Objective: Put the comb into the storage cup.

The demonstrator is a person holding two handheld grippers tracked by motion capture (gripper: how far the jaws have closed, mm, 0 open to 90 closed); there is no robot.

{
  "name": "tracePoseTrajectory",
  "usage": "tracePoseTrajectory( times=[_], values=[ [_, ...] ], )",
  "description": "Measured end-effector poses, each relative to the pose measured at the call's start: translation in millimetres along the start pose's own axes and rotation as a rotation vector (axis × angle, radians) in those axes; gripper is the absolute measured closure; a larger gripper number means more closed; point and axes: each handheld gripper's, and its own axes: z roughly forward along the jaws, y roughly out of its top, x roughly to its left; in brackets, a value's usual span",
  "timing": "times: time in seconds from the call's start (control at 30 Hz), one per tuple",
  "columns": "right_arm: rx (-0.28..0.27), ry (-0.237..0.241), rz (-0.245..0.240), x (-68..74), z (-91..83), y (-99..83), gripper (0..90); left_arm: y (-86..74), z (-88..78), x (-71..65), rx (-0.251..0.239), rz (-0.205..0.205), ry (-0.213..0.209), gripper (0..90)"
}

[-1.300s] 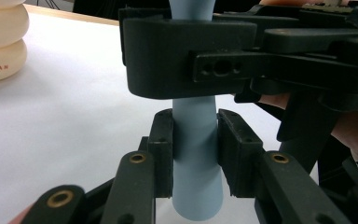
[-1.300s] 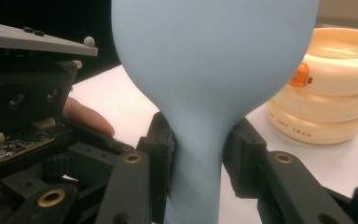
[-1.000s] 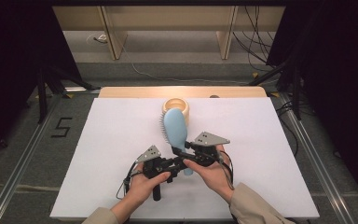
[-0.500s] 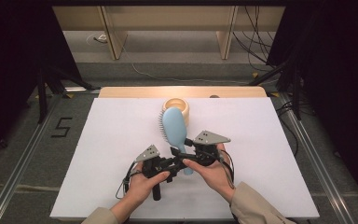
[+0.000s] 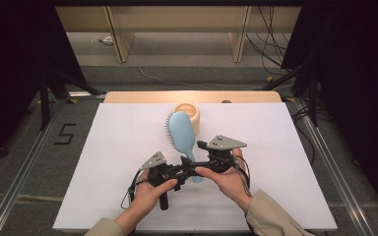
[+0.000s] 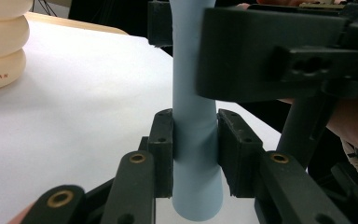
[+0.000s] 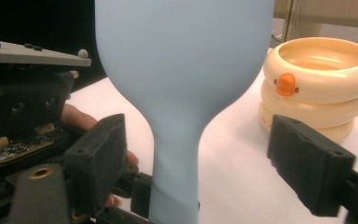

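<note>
Left tool (image 6: 193,154) is clenched on the handle of the blue hairbrush (image 5: 182,133), held above the white worktop (image 5: 285,147). Right tool (image 7: 209,163) has just been opening; its pads stand clear beside the handle.

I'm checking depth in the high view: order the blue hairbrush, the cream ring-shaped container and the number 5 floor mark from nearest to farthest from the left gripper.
1. Blue hairbrush: its handle sits in the left gripper.
2. Cream ring-shaped container: beyond the brush head.
3. Number 5 floor mark: off the table's left edge.
</note>
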Motion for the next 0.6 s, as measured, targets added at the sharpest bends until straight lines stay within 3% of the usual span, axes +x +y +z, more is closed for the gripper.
tracePoseTrajectory(
  times=[0.6],
  values=[
    [-0.023, 0.019, -0.035, 0.2, -10.7, 14.5, 3.2, -0.8, 0.6, -0.4, 0.002, 0.009, -0.006, 67.5]
  ],
)
